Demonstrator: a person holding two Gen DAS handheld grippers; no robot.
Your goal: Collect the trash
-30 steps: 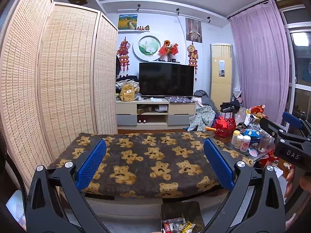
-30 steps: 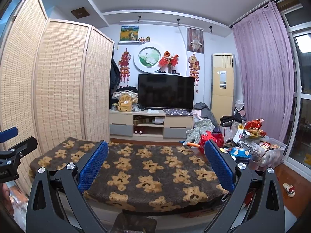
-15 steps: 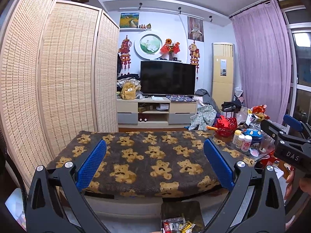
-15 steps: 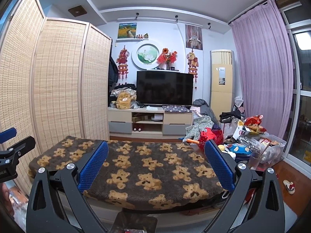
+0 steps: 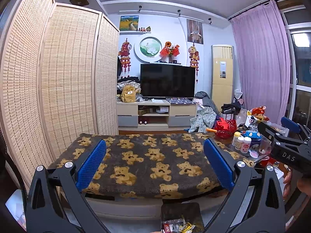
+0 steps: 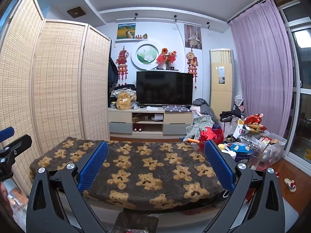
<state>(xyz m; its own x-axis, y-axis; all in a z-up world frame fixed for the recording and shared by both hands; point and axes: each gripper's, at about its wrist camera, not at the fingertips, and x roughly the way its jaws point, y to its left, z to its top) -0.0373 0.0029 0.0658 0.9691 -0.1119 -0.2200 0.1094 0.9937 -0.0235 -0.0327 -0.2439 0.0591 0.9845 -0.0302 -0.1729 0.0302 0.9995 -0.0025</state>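
Beyond both pairs of tongs, the bear-print bench (image 5: pixel 151 161) fills the middle of your view, and it serves as the landmark for everything below. Its blanket top shows no loose trash in either view.

To the right of the bench stands a cluttered side surface: a clear plastic bin (image 6: pixel 272 145) with snack packets, a red basket (image 5: pixel 225 127), and small white bottles (image 5: pixel 242 142). Whether any of that counts as trash cannot be told.

Below the bench's near edge, on the floor, sits a dark trash bin (image 5: pixel 180 211) with crumpled wrappers (image 5: pixel 177 226) already inside. In the right wrist view only its rim (image 6: pixel 136 222) shows at the bottom of the frame.

Your left tongs (image 5: pixel 155 167) are spread wide and carry nothing. Your right tongs (image 6: pixel 156 168) are likewise spread wide and empty. Both point level across the bench, towards the television (image 5: pixel 167 81).

Finding: the bin lies down and slightly right of the left tongs' centre line, and almost directly beneath the right tongs, leaning left. It thus sits between your two hands, neither clearly nearer. No piece of trash lies ahead of either pair; judged from this, collection off the bench looks finished or the next item lies rightward.
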